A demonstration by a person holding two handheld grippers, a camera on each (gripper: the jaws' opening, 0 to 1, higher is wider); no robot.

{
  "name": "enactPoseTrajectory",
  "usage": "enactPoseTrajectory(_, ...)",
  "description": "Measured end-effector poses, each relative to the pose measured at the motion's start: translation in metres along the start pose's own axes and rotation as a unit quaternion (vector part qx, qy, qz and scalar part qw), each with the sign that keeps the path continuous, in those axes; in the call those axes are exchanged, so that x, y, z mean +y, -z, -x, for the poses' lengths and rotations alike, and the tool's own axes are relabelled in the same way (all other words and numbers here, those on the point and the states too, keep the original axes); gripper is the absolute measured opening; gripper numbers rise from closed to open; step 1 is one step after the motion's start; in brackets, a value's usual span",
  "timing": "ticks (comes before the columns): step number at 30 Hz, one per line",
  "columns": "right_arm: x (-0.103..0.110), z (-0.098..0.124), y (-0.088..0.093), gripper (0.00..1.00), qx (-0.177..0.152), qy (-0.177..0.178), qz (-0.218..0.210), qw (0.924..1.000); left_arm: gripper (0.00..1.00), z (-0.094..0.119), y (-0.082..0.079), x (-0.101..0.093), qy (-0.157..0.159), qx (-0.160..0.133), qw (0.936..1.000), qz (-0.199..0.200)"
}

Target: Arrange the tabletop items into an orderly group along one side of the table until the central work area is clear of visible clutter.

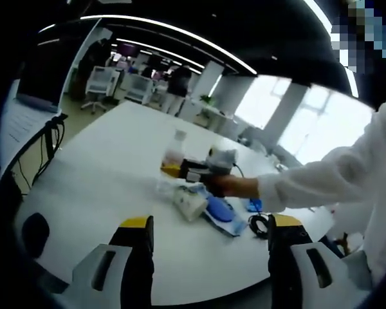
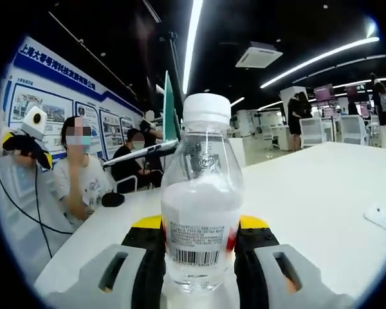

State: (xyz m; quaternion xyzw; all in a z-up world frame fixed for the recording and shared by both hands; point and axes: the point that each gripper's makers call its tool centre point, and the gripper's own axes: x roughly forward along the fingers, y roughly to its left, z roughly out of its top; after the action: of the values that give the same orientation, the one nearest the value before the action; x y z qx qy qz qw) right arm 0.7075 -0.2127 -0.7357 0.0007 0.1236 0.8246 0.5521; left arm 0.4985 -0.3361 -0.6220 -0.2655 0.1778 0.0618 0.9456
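Observation:
A clear water bottle (image 2: 202,212) with a white cap stands upright on the white table (image 2: 321,193), and my right gripper (image 2: 201,226) is shut on its lower body. From the left gripper view the same bottle (image 1: 175,149) appears mid-table, with the right gripper (image 1: 196,170) and a white-sleeved arm (image 1: 309,183) reaching it from the right. Just in front of it lie a white packet (image 1: 190,203), a blue pouch (image 1: 220,210), a small blue item (image 1: 254,205) and a coiled black cable (image 1: 260,224). My left gripper (image 1: 209,248) hovers open above the near table edge, holding nothing.
A white flat device (image 2: 383,219) lies at the right and a black object (image 2: 112,199) near the far left edge. Seated people (image 2: 83,174) are beyond that edge. Office chairs (image 1: 103,87) stand past the table, and cables (image 1: 48,145) hang at its left.

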Motion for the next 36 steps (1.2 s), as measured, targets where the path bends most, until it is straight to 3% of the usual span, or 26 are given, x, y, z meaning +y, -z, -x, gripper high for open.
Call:
enactPoseTrajectory(14,0.006,0.006,0.009,0.37,0.03,-0.01,0.043,0.9985,0.68,-0.001,0.0,-0.004,0.008,-0.001,1.0,0.003)
enactPoseTrajectory(16,0.006,0.006,0.01,0.37,0.039,-0.014,0.057,0.9975,0.69,-0.001,0.0,-0.005,0.009,-0.001,1.0,0.001)
enactPoseTrajectory(20,0.028,0.005,0.013,0.37,0.073,-0.036,0.114,0.9901,0.69,-0.001,0.002,-0.005,0.007,0.004,1.0,0.0)
enactPoseTrajectory(24,0.021,0.008,0.012,0.37,0.069,-0.032,0.107,0.9914,0.69,-0.001,0.005,-0.003,0.003,0.012,0.9999,-0.001)
enactPoseTrajectory(30,0.03,0.009,0.009,0.36,0.064,-0.027,0.1,0.9925,0.69,-0.001,0.006,-0.003,0.002,0.013,0.9999,0.0)
enactPoseTrajectory(36,0.019,0.007,0.012,0.37,0.064,-0.023,0.09,0.9937,0.69,-0.002,0.008,-0.002,0.001,0.018,0.9998,-0.001)
